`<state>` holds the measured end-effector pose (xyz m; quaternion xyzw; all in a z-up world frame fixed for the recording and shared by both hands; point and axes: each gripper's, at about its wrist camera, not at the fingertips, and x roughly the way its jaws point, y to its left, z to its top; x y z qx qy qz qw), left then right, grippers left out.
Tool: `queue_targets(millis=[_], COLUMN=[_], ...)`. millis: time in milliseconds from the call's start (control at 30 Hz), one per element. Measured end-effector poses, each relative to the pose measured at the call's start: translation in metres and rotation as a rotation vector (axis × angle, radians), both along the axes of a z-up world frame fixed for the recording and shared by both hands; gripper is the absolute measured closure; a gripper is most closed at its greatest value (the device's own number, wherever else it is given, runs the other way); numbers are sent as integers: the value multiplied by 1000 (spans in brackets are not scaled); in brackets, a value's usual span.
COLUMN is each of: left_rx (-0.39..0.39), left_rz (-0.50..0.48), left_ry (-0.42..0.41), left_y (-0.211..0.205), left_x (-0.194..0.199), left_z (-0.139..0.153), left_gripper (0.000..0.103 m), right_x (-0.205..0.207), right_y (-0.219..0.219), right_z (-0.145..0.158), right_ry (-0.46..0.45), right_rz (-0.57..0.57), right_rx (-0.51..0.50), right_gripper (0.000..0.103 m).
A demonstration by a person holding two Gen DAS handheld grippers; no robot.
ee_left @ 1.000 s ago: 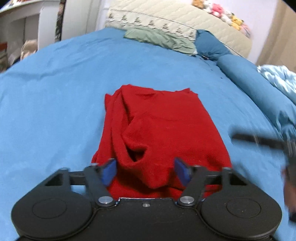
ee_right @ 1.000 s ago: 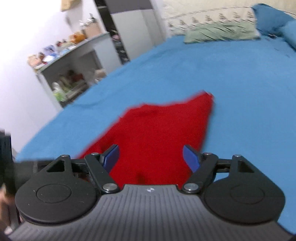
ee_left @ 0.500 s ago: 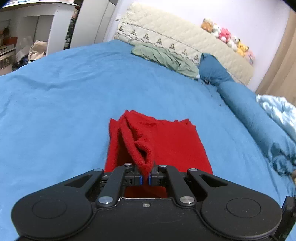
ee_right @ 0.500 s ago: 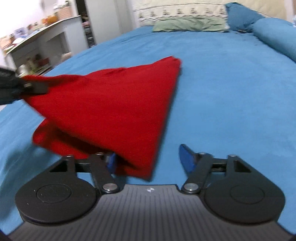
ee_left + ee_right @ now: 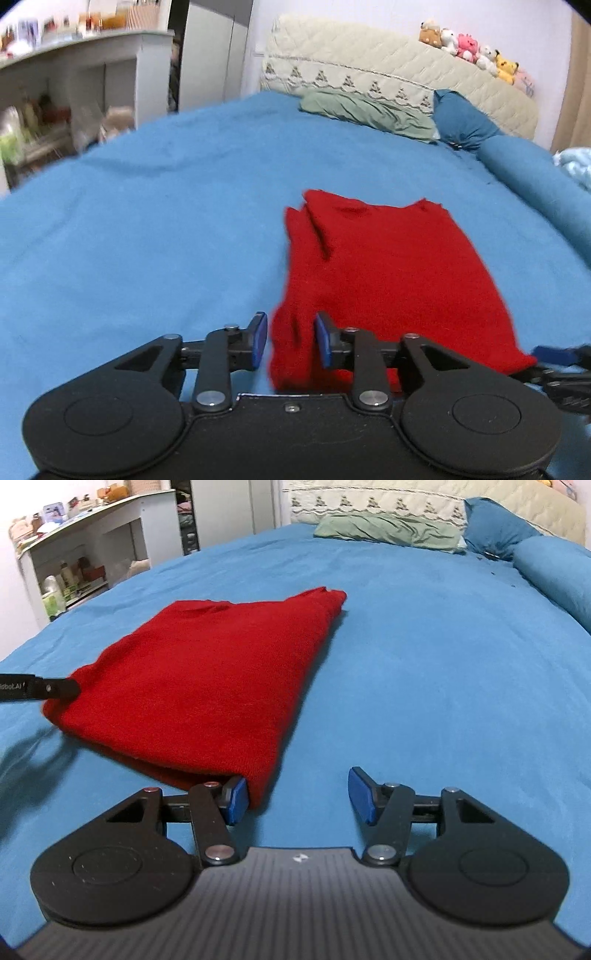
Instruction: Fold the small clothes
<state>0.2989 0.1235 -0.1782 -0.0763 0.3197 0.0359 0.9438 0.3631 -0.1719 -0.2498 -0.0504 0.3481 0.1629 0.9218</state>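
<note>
A red knitted garment [image 5: 388, 269] lies folded on the blue bed sheet [image 5: 147, 229]. It also shows in the right wrist view [image 5: 207, 679]. My left gripper [image 5: 290, 341] is open, its jaws a small way apart, with the garment's near left corner between them. My right gripper [image 5: 297, 795] is wide open at the garment's near right corner, which touches its left pad [image 5: 236, 799]. The left gripper's tip [image 5: 55, 688] shows at the garment's left corner in the right wrist view. The right gripper's tip [image 5: 554, 356] shows at the right edge of the left wrist view.
A green pillow [image 5: 365, 112], blue pillows [image 5: 465, 123] and a quilted headboard [image 5: 388, 66] with plush toys [image 5: 472, 44] are at the far end. A white shelf unit [image 5: 74, 92] stands left of the bed. A blue bolster [image 5: 554, 572] lies along the right.
My left gripper held the garment's corner lifted half a second ago; now its jaws have opened and the garment lies flat. The right gripper stays open.
</note>
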Motion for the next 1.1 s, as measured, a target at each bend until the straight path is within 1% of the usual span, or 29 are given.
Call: queue_targets(millis=[100,167,200,267,333,400,467,500,533,567,600,633,700,767,833,933,1100], left_rx=[-25,-16,-13,-3,1,5,3,-2,-9,-16,-22,-31,-47,-61,-93,-150,-145], left_rz=[6,1,-1,-8,-21,-60,-100,-120,-142,-162,-180,-200,-225,-218,-220,-226,-235], left_ry=[50,89,91,94,77,49,26,25,41,64,87,108,141,186,219,242,279], left_y=[9,10,9,7,7,6,6,6,7,9,11,14,20,23,24,27,24], left_x=[5,10,11,11,10,13,21,29,40,53,64,76,97,117,127,138,149], left_z=[-11,-21,-22,-17,-4,14,32,40,47,51,53,54,50,39,28,12,-7], left_gripper=[67,66,66,67,67,58,36,31,22,9,4,1,1,1,1,2,3], right_x=[-7,-13,-15,-18,-18,-14,-5,3,11,20,32,42,67,89,107,128,143], right_y=[-3,-9,-11,-16,-21,-29,-37,-41,-43,-46,-47,-47,-44,-38,-30,-17,2], right_z=[6,8,9,14,21,32,48,57,66,76,85,91,100,97,88,67,37], right_ry=[-6,7,14,30,52,69,84,93,101,108,117,130,173,216,259,337,351], right_rz=[10,10,7,-1,7,23,35,41,43,43,42,40,41,40,34,18,-2], right_rx=[-5,9,17,29,36,37,56,76,95,117,137,152,181,199,227,287,290], right_gripper=[27,26,26,26,26,23,16,9,0,0,0,0,0,0,0,0,0])
